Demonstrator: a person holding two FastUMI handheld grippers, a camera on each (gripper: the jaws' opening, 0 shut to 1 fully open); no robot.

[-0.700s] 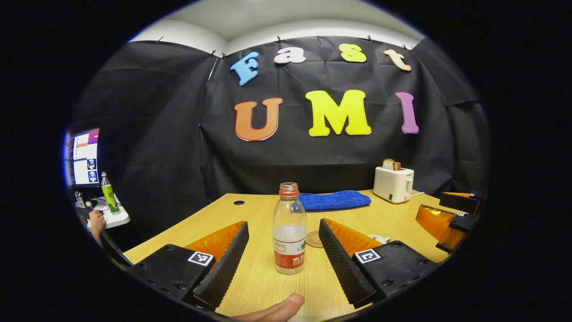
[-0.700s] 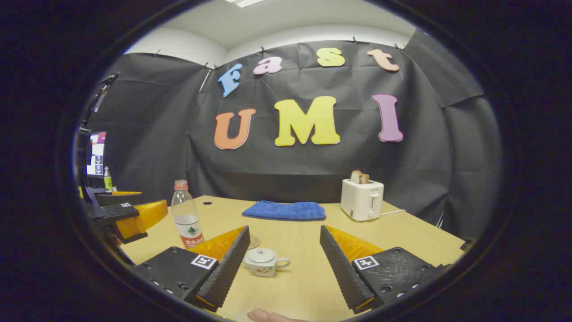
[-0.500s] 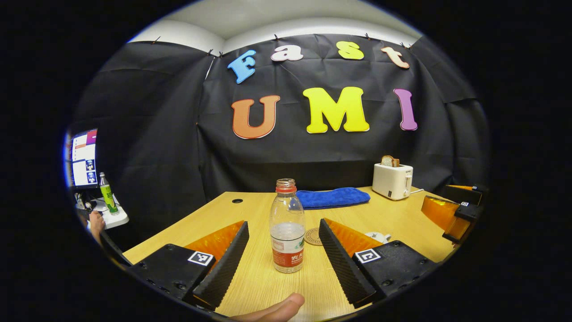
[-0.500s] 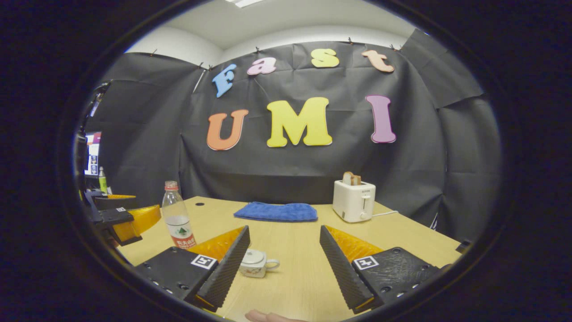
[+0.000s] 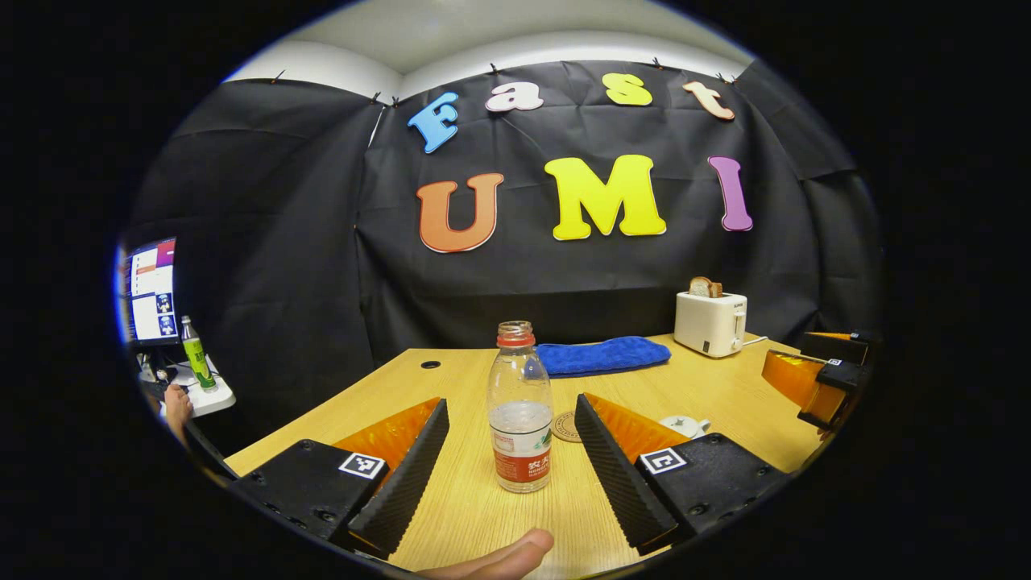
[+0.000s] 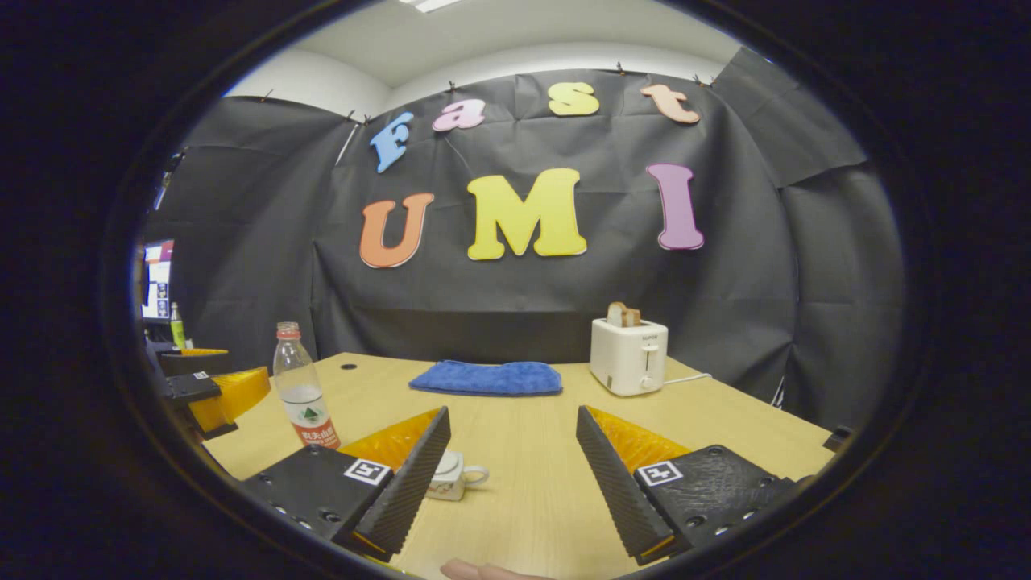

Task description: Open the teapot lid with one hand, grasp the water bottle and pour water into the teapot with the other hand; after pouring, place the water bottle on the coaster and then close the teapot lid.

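Note:
A clear water bottle (image 5: 522,411) with a red label and no cap stands on the wooden table (image 5: 483,515), in line with the gap of my left gripper (image 5: 511,403). That gripper is open and its fingers do not touch the bottle. Just behind the bottle lies a round coaster (image 5: 566,427). The small white teapot (image 5: 683,424), lid on, peeks from behind one finger. In the right gripper view the teapot (image 6: 455,475) sits half hidden by a finger of my open right gripper (image 6: 512,412). The bottle (image 6: 302,391) stands far left there.
A blue cloth (image 5: 602,356) and a white toaster (image 5: 710,322) holding bread sit at the table's back. The right gripper (image 5: 813,383) shows at the edge of the left gripper view, the left gripper (image 6: 205,387) at the edge of the right one. A monitor (image 5: 151,288) stands off-table.
In the right gripper view everything has slid leftward; the teapot has gone from between the fingers to partly behind one finger. The left gripper view has barely shifted.

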